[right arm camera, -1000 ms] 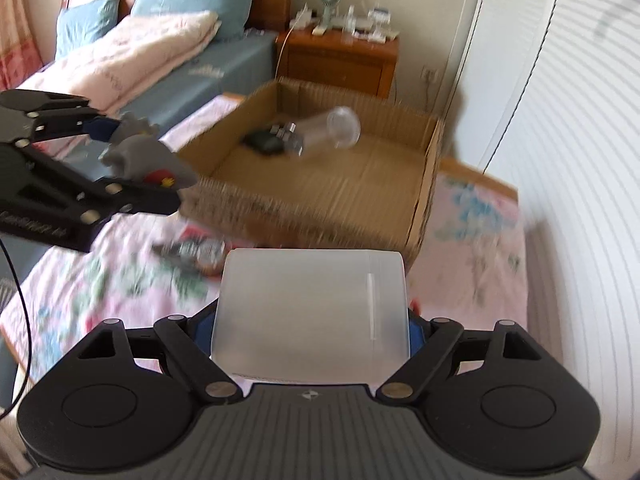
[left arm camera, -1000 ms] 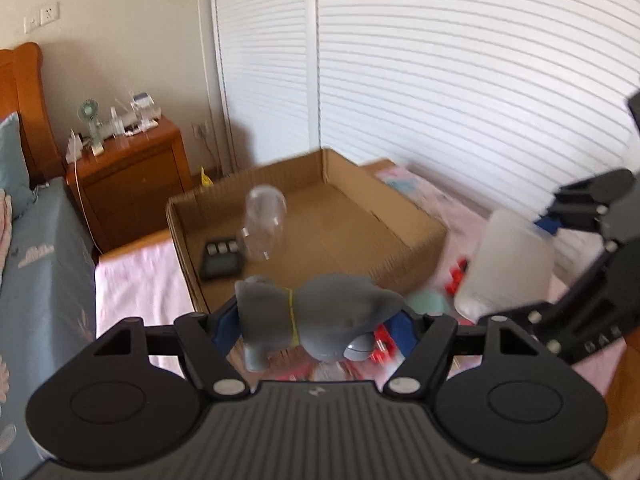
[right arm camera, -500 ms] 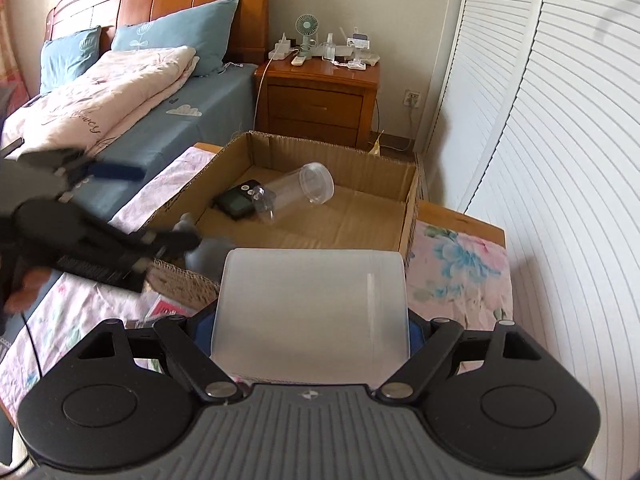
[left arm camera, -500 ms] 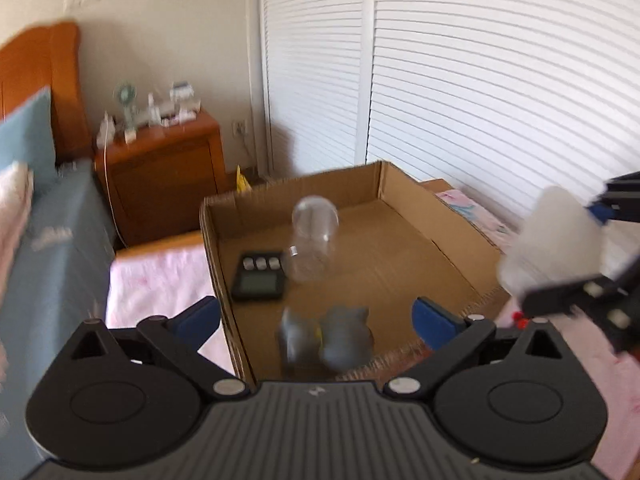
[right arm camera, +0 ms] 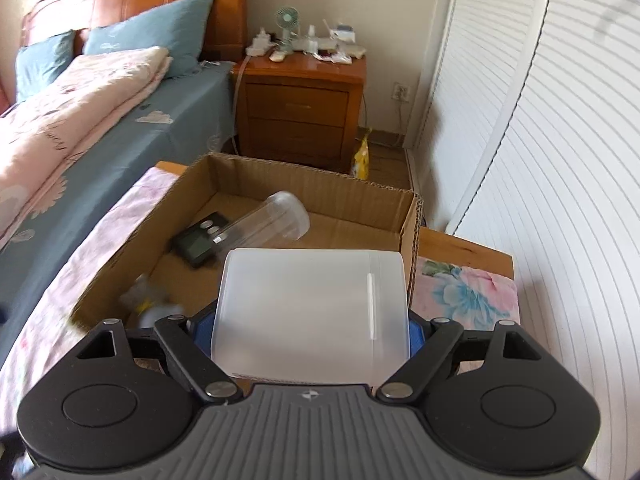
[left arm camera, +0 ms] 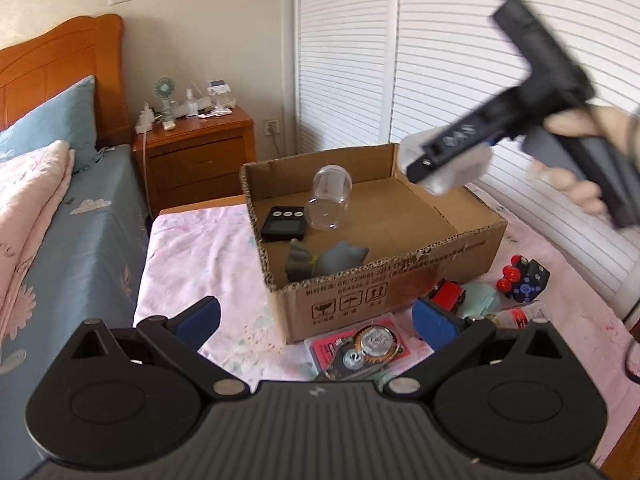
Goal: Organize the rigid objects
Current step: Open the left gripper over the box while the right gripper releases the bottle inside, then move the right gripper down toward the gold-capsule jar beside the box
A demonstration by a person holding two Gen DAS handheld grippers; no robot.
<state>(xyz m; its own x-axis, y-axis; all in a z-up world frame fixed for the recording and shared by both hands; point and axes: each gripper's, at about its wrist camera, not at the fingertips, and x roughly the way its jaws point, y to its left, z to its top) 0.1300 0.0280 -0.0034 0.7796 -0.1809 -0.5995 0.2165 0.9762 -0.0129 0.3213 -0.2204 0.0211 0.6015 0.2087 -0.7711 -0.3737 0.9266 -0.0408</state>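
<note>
The left tongs (left arm camera: 316,320) stand wide open with nothing between their blue pads. Just ahead of them sits the cardboard box (left arm camera: 400,280) on the surface (left arm camera: 200,248), which wears a pink flowered cloth. Inside the box, in the corner nearest to the left tongs, lies a grey toy (left arm camera: 326,258). Farther in lie a black gadget with three buttons (left arm camera: 284,222) and a clear plastic jar (left arm camera: 329,196) on its side, the jar touching the gadget.

The right tongs (right arm camera: 308,332) are closed on a frosted white plastic container (right arm camera: 312,312), their blue pads pressing on both its sides. In the left wrist view these tongs and the container (left arm camera: 448,164) hang in the air over the far right corner of the box, and a hand (left arm camera: 580,160) grips the handle. This part is blurred, so I cannot say how high above the rim it is.

In front of the box, just beyond the left tongs, lie a pink card with round metal pieces (left arm camera: 368,346), a red toy car (left arm camera: 448,294), a pale green piece (left arm camera: 482,296) and a dark toy with red wheels (left arm camera: 524,280), near each other.
</note>
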